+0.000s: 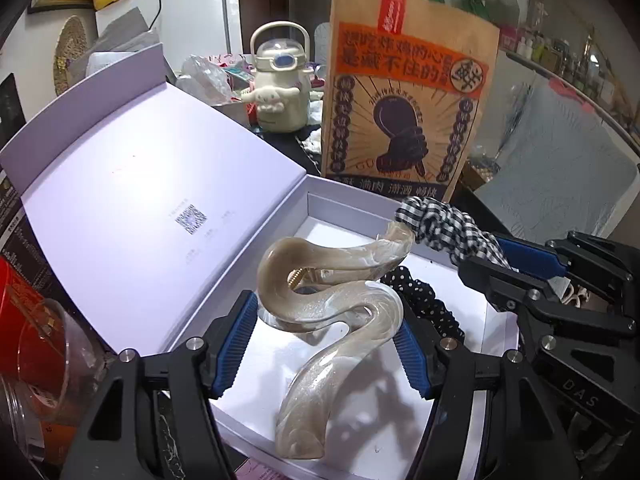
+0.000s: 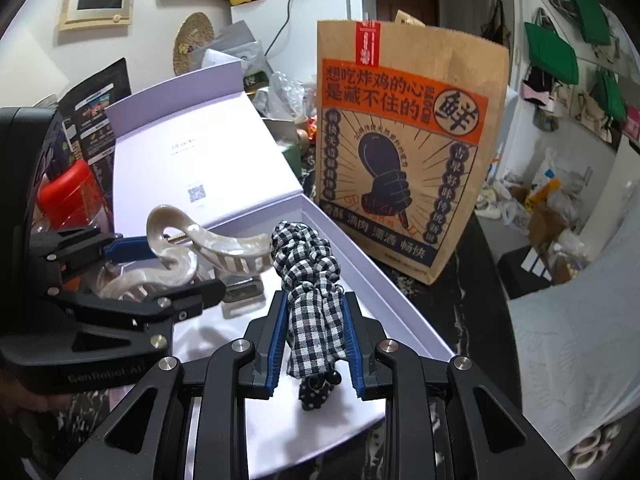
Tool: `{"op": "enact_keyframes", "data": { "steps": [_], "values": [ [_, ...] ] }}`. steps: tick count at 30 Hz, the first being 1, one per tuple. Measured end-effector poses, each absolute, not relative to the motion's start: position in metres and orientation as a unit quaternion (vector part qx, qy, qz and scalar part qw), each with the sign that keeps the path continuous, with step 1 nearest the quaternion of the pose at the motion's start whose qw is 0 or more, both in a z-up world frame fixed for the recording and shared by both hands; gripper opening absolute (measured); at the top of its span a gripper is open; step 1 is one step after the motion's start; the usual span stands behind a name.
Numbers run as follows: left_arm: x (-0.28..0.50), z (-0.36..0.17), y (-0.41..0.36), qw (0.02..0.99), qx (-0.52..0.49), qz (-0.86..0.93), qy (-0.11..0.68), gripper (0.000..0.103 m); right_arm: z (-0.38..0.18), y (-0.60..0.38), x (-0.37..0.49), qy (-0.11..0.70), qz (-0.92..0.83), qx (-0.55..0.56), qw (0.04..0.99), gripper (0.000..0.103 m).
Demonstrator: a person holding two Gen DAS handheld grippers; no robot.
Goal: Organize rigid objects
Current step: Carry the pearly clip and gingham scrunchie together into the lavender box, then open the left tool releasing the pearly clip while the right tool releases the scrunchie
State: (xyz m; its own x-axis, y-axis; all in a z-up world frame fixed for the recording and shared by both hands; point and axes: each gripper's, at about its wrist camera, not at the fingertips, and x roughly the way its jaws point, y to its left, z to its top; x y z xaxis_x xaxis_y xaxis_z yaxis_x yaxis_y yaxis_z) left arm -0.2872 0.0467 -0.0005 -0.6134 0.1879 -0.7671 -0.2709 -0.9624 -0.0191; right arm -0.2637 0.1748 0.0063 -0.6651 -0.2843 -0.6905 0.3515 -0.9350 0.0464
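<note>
Box (image 1: 344,200), lid open, sat under both grippers. Left gripper (image 1: 326,344) clamped the pearly hair claw (image 1: 340,308) above its floor; a slanted release could tip the claw over the low wall. Right gripper (image 2: 316,340), nearly closed, pinched the checked scrunchie (image 2: 312,280); the dangling polka-dot scrunchie (image 2: 316,392) might snag.

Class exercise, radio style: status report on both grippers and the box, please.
Left gripper shut on hair claw. Right gripper shut on checked scrunchie. Both over open box; dotted scrunchie already inside.
</note>
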Motion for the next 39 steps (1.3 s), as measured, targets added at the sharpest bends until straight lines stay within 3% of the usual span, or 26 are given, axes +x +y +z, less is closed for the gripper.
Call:
{"op": "enact_keyframes", "data": {
  "steps": [39],
  "values": [
    [-0.304, -0.048, 0.051, 0.090, -0.490, 0.865, 0.066, 0.065, -0.046, 0.160, -0.287, 0.069, -0.886, 0.435, 0.147, 0.028]
  ]
}}
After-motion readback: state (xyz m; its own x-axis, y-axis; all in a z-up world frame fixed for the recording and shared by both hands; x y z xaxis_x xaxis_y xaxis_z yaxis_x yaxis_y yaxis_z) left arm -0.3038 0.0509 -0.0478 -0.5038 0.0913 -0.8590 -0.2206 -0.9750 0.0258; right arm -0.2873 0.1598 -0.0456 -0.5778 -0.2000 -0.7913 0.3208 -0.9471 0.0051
